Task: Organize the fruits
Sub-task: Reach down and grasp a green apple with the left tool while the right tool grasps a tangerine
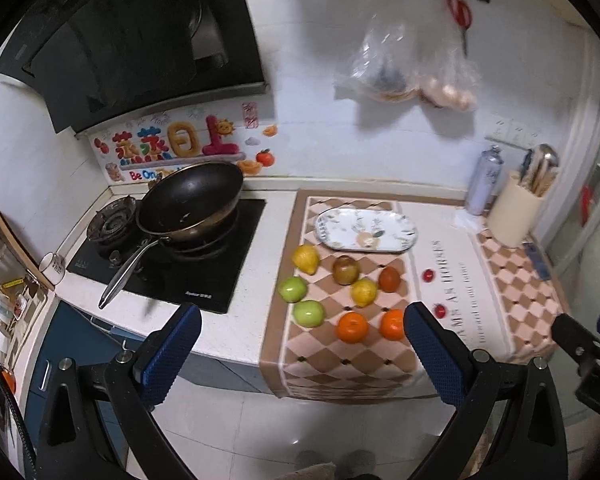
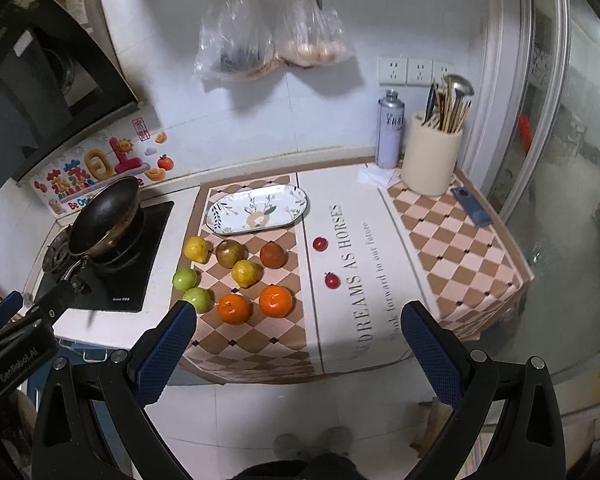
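Note:
Fruits lie on a checked mat [image 1: 340,364] [image 2: 260,344]: two yellow pears [image 1: 306,259] [image 2: 197,249], two green apples [image 1: 293,289] [image 2: 185,279], two oranges [image 1: 352,327] [image 2: 234,309], two brownish fruits [image 1: 345,269] [image 2: 231,253] and two small red ones [image 1: 428,275] [image 2: 319,243]. An empty patterned plate [image 1: 404,236] [image 2: 296,204] sits behind them. My left gripper [image 1: 302,354] is open and empty, held back from the counter above the floor. My right gripper [image 2: 298,354] is open and empty too, also off the counter's front edge.
A black pan [image 1: 192,204] [image 2: 104,216] sits on the stove at left. A cream utensil holder [image 1: 516,212] [image 2: 432,156] and a spray can [image 1: 484,184] [image 2: 389,130] stand at the back right. Plastic bags [image 1: 404,68] [image 2: 272,40] hang on the wall.

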### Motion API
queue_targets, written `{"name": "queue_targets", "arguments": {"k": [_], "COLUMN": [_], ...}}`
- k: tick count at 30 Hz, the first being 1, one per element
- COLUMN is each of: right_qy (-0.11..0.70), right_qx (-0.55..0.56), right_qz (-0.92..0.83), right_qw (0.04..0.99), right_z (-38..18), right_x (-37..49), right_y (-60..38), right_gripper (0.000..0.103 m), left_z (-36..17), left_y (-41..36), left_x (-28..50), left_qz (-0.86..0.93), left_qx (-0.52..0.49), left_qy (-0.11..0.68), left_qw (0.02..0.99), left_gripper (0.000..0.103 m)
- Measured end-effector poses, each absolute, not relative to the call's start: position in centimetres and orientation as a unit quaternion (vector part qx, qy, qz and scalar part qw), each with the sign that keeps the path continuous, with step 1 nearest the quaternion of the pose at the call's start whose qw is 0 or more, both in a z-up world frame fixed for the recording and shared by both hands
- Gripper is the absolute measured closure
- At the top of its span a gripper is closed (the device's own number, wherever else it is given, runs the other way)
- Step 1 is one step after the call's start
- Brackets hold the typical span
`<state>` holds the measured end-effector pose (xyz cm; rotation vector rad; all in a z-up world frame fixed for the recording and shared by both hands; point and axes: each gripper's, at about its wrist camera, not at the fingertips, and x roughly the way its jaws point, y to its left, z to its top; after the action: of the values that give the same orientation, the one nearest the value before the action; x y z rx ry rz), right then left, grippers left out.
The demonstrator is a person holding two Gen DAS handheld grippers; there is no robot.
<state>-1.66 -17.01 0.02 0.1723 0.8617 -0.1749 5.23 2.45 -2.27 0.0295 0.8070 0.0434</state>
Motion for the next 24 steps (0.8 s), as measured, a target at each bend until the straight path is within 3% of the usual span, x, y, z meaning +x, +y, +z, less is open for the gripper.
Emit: {"name": "queue_targets", "arguments": {"k": [14, 24], "right_qy": [0.547, 0.658], "right_qx": [0.109, 0.155], "right_qz": [-0.071, -0.018], "right_qw": [0.827, 0.737], "right_z": [-16.5, -29.0], "right_x": [11.4, 20.7], "right_y": [-18.8, -19.0], "right_gripper": [0.0, 0.0], "left_z": [-14.3, -24.6], "left_y": [6.8, 9.0], "left_x": [16.2, 27.7], "left_qz": [0.078, 0.077], "left_qx": [0.027, -0.066], "left_qy": [0.52, 0.656], "left_qw": [0.85, 0.748], "left_gripper": [0.0, 0.003]}}
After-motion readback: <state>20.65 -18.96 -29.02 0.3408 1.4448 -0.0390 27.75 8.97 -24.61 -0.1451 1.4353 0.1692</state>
